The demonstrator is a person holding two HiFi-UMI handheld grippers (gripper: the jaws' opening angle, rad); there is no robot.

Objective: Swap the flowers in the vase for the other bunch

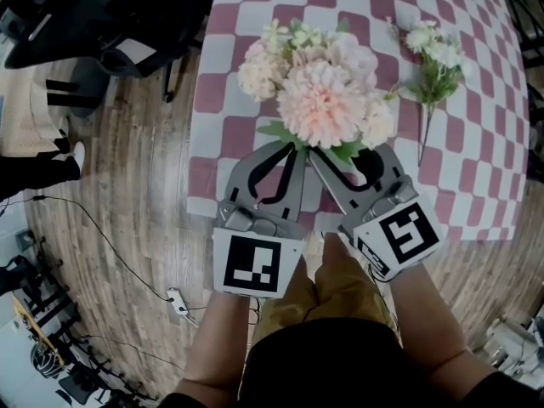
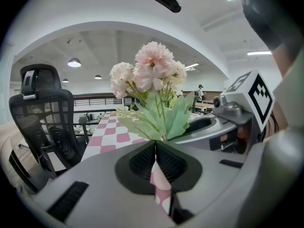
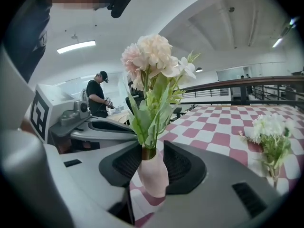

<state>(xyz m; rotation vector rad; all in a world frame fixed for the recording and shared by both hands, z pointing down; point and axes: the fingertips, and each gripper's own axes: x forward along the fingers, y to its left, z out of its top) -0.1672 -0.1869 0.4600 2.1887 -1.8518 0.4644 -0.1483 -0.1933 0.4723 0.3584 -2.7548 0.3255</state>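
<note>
A bunch of pale pink flowers (image 1: 319, 100) stands upright in a small pink vase (image 3: 152, 172) near the table's front edge. From the head view the blooms hide the vase. My left gripper (image 1: 296, 151) is shut on the bunch's green stems just under the leaves (image 2: 164, 120). My right gripper (image 3: 149, 156) has the vase between its pads with its jaws wide and a little room at each side. The other bunch (image 1: 433, 58), white with a long green stem, lies flat on the cloth at the right (image 3: 270, 132).
The table wears a red and white checked cloth (image 1: 476, 168), whose front edge lies just under my grippers. A black office chair (image 1: 102, 15) stands at the left beyond the table. A power strip and cable (image 1: 176, 300) lie on the wooden floor. A person (image 3: 97, 96) stands far behind.
</note>
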